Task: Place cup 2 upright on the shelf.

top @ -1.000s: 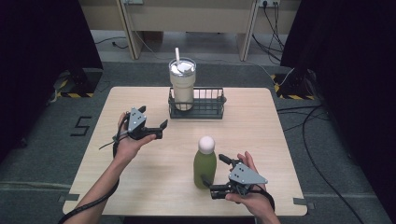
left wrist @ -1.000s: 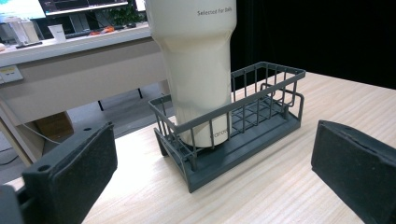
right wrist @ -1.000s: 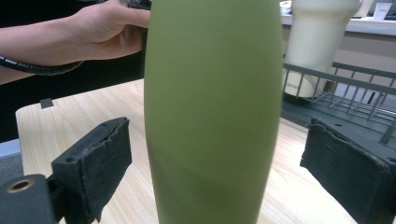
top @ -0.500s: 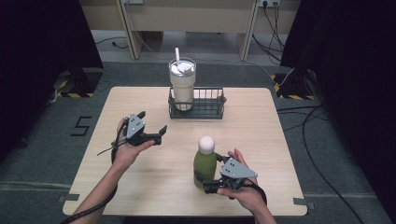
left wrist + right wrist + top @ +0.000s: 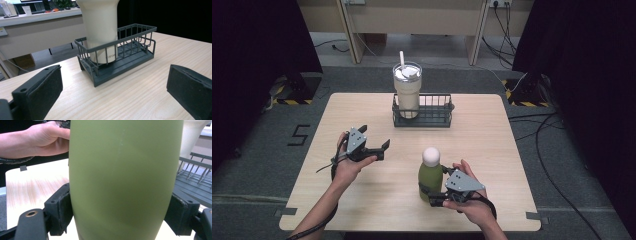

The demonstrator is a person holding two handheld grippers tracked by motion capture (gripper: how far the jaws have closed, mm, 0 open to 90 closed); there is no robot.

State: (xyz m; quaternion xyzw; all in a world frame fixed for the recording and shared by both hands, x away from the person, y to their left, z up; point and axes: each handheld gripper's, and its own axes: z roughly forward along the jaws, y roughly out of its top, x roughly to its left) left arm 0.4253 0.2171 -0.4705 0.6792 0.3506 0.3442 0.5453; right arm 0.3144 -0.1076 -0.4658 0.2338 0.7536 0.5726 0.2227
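The right gripper point(image 5: 432, 192) has just closed its jaws and now pinches the green bottle point(image 5: 430, 172), which stands upright near the front of the counter point(image 5: 512, 165). The left gripper point(image 5: 379, 148) hovers with jaws spread, facing the wire basket point(image 5: 432, 117) holding a tumbler point(image 5: 407, 90).

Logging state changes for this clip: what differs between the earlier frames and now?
The right gripper moved in on the green bottle; its jaws have just been closing and now clamp the bottle's lower body. The left gripper shifted slightly nearer the person, jaws open, holding nothing. The bottle stands upright where it was; the tumbler stays in the wire basket on the table.
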